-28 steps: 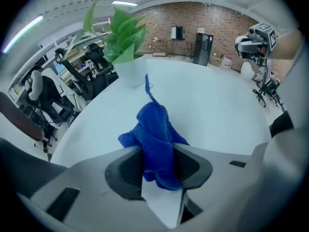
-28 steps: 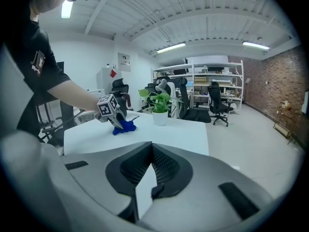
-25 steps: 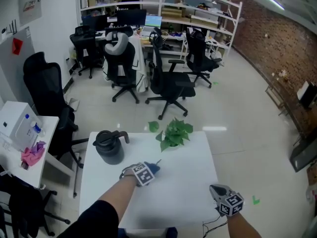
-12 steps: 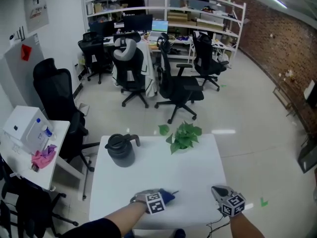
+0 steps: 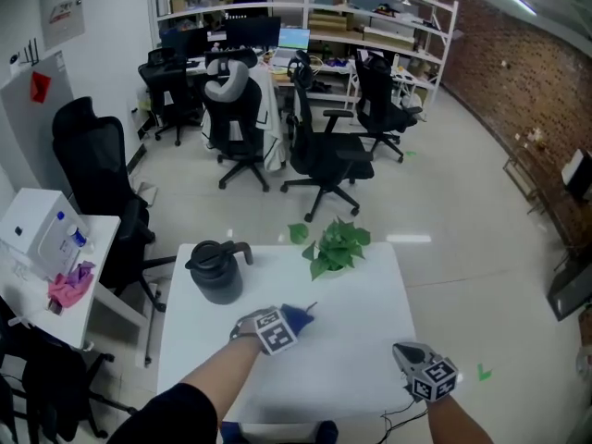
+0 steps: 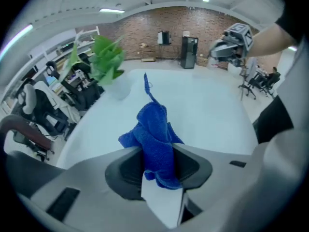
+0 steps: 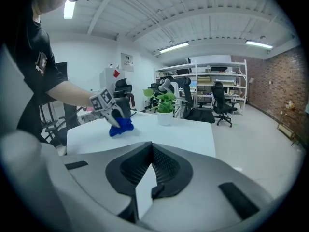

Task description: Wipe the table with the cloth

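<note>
Gripping a crumpled blue terry cloth (image 6: 153,138) between its closed jaws, the left gripper (image 6: 157,164) pointed down at the square white table (image 5: 356,336), near its middle, where the cloth's lower end met the top; the right gripper (image 7: 147,164) hung empty by the near right corner, jaws together. At the far left of the table stood a dark grey lidded jug (image 5: 218,273) with a side handle, its contents hidden; at the far edge a small white pot (image 7: 165,118) held a green leafy plant (image 5: 336,245). On a white side table (image 5: 55,317) to the left lay a pink rag (image 5: 67,286) beside a white box (image 5: 32,231); beyond, black office chairs (image 5: 319,151) stood on a pale floor before white shelving (image 5: 305,17); a brick wall (image 5: 518,81) ran along the right.
</note>
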